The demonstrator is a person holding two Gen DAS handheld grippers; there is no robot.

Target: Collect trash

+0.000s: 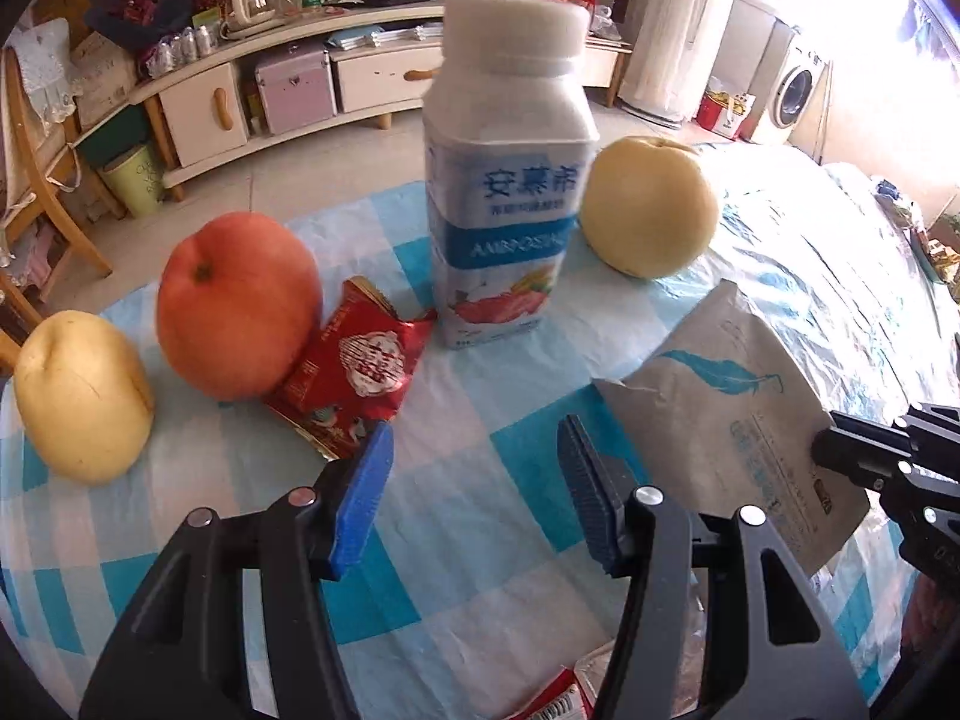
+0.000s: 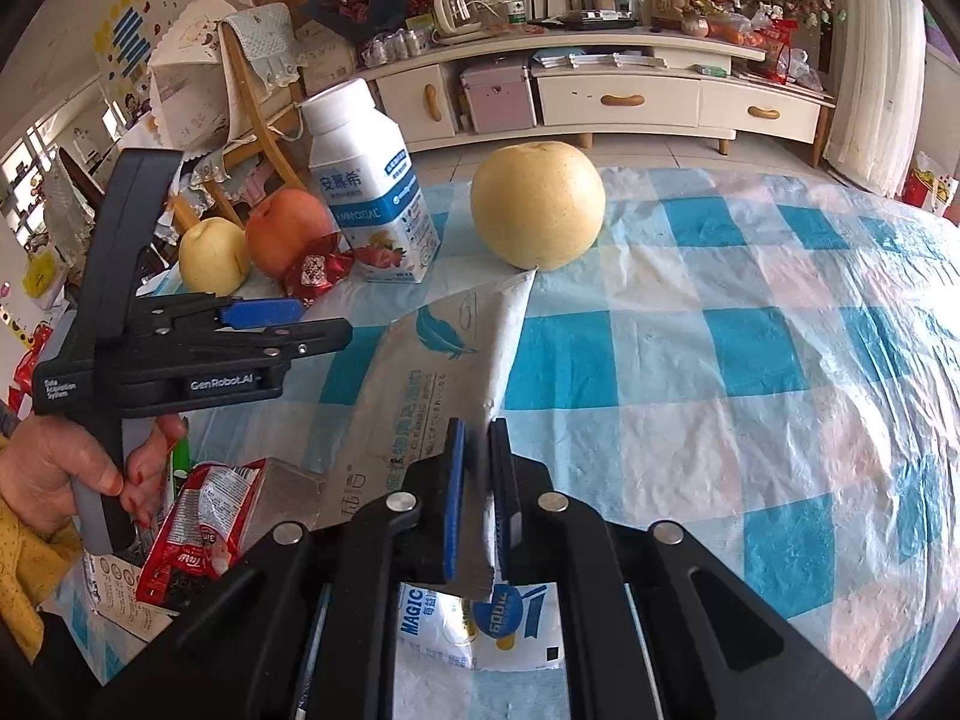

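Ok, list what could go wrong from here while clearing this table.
1. The right claw pinches only an edge of the grey wipes packet; it could slip free when lifted.
2. The open left claw points toward the red wrapper, which lies against the apple and close to the yogurt bottle; a grab might roll or topple them.

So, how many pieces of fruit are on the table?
3: one yellow pear at far left, a red apple beside it, another yellow pear right of the milk bottle.
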